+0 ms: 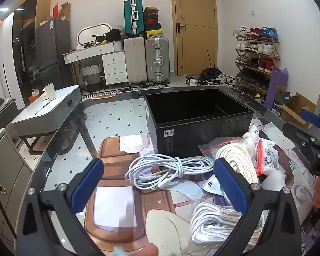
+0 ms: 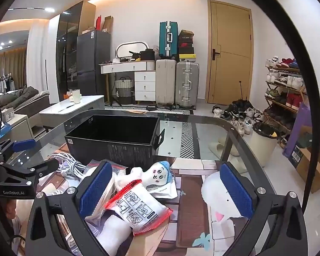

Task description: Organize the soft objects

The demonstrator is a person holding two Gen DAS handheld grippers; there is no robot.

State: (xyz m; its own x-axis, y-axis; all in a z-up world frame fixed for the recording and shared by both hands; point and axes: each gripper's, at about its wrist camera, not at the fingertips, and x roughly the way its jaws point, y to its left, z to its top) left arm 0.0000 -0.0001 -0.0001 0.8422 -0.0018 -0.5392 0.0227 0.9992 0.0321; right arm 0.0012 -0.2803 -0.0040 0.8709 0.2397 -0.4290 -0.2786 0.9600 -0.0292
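An open black box [image 1: 199,115] stands on the glass table; it also shows in the right wrist view [image 2: 115,137]. In front of it lie a coiled white cable [image 1: 168,169], a bag of white rope [image 1: 236,162] and a bag of white cloth [image 1: 215,219]. My left gripper [image 1: 159,183] is open, above the cable and empty. My right gripper [image 2: 165,188] is open above a red-edged white packet [image 2: 138,210], with a small white plush doll [image 2: 159,173] just beyond it. The right gripper also shows at the left wrist view's right edge [image 1: 311,134].
A cartoon-print mat [image 1: 115,192] covers the table's near part. The glass table edge [image 2: 202,117] curves behind the box. On the floor beyond are a waste bin [image 2: 263,143], shoes, a shoe rack [image 1: 256,57] and suitcases [image 1: 147,59]. A low white table [image 1: 51,108] stands left.
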